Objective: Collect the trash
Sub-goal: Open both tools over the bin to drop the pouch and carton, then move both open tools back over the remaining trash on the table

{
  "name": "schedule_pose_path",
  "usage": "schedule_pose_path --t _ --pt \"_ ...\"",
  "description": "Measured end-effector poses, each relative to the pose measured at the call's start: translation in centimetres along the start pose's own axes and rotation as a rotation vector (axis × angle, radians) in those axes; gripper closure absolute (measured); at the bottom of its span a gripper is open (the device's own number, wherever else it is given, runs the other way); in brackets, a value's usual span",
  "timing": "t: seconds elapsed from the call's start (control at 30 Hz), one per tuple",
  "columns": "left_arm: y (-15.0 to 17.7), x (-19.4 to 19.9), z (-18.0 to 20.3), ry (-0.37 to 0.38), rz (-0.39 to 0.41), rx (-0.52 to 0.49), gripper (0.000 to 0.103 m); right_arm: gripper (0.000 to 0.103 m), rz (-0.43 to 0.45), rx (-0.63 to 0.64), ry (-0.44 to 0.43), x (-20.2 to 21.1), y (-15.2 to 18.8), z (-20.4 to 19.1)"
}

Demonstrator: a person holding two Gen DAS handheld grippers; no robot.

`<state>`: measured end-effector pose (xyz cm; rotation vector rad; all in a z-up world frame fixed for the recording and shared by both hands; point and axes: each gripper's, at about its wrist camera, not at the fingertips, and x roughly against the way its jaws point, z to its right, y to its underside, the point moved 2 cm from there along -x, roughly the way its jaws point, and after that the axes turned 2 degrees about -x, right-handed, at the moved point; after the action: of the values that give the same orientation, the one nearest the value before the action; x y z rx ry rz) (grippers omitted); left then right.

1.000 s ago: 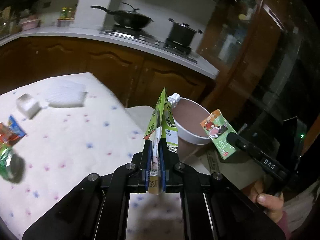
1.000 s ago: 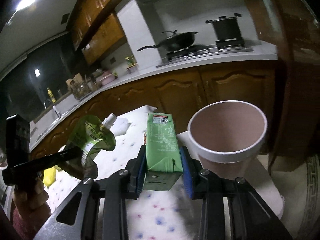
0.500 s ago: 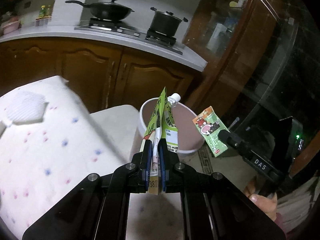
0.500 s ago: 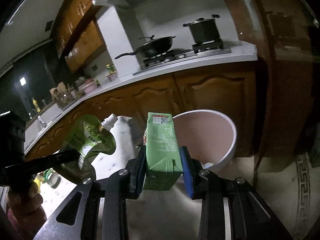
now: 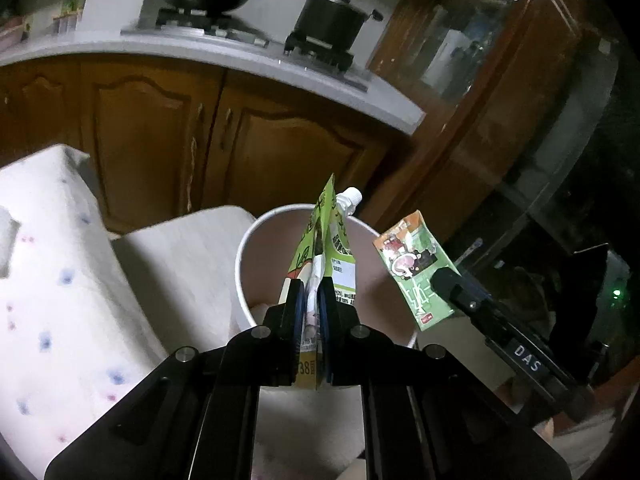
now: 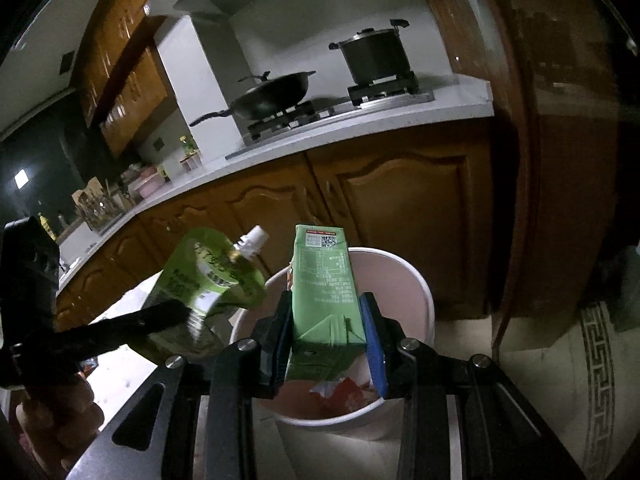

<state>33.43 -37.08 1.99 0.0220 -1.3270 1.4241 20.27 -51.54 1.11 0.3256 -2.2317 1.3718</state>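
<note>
I held the left gripper (image 5: 310,300) clamped nearly shut on a green pouch (image 5: 326,248) and the right gripper (image 6: 326,320) partly open gripping a green carton (image 6: 326,288), both above the white bin (image 6: 416,280).

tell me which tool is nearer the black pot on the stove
Hard to call; neither is close. Both the left tool, holding the green pouch, and the right tool, holding the green carton, hover over the bin, well short of the pot.

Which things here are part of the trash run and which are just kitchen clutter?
In the job:
- spouted pouch in the left tongs
- green carton in the right tongs
- white bin, red wrapper inside

Lying about:
- wok
- stockpot
- dotted tablecloth
</note>
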Motion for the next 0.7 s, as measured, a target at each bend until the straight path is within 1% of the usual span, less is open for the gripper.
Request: schedule_pose_path --t 0.13,0.17,0.2,0.3,0.33,0.37,0.4,0.53,0.6,0.7 --pt "0.7 -2.0 -0.3 -0.003 -0.035 0.011 0.096 0.069 -0.02 -0.006 0.006 -1.4 0.1 0.4" --pt "0.9 -2.2 -0.3 -0.009 -0.039 0.012 0.092 0.067 -0.029 -0.012 0.008 -1.7 0.1 0.5" --pt "1.1 -2.2 -0.3 -0.009 -0.041 0.013 0.089 0.067 -0.034 -0.019 0.006 -2.0 0.2 0.7" --pt "1.4 -1.7 -0.4 0.004 -0.032 0.015 0.074 0.064 -0.044 -0.029 0.007 -2.2 0.3 0.9" --pt "1.4 -1.4 -0.4 0.012 -0.022 0.016 0.067 0.064 -0.043 -0.03 0.005 -2.2 0.2 0.9" --pt "1.4 -1.0 -0.4 0.021 -0.012 0.018 0.066 0.061 -0.038 -0.034 0.003 -1.9 0.3 0.9" --pt "1.3 -0.9 -0.4 0.025 -0.008 0.02 0.066 0.06 -0.035 -0.037 0.004 -1.9 0.2 0.9" --pt "1.6 0.8 -0.7 0.027 0.014 0.021 0.066 0.06 -0.015 -0.045 -0.007 -0.6 0.2 0.6" --pt "1.9 2.1 -1.0 0.016 0.027 0.029 0.066 0.058 -0.007 -0.044 -0.019 0.1 0.2 0.3" --pt "2.5 4.0 -1.9 -0.003 0.059 0.051 0.057 0.052 0.005 -0.036 -0.042 1.3 0.4 -0.8"
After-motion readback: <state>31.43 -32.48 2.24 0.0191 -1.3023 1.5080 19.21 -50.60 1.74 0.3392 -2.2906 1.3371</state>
